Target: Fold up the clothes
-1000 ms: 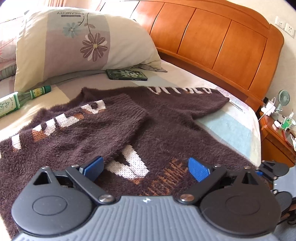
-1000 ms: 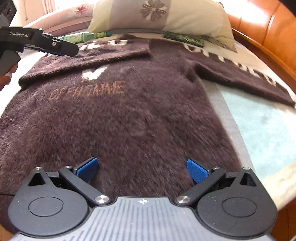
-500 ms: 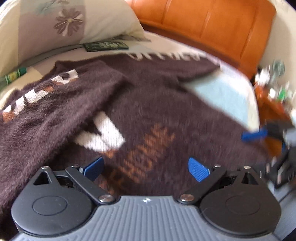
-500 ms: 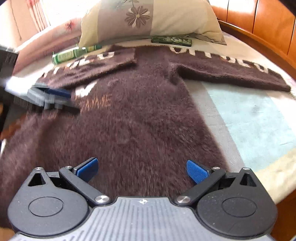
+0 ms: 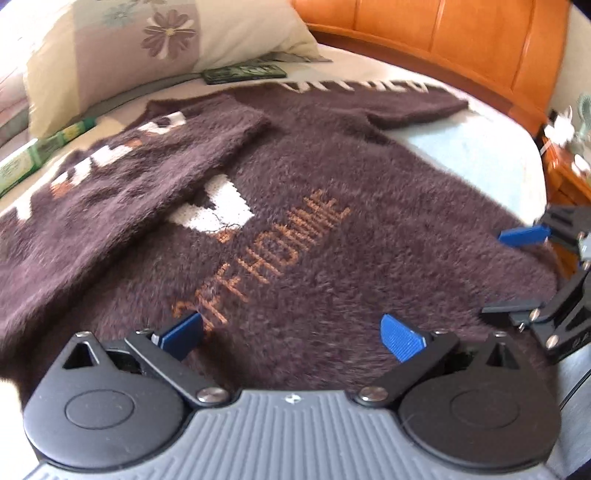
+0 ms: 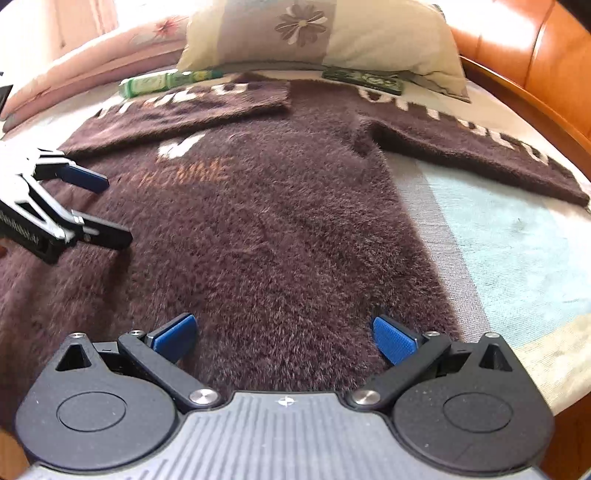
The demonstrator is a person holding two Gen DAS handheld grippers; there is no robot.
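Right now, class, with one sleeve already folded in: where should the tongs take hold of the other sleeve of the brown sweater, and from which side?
Grip the outstretched sleeve at its cuff end, coming from the headboard side with the right tongs, which are open. It lies flat and straight away from the sweater, its far end free on the sheet, so that end probably lifts and swings over the body easiest.

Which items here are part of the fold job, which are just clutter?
Job: brown sweater; left gripper; right gripper, both open.
Clutter: pillow; green bottle; dark flat packet; nightstand items.
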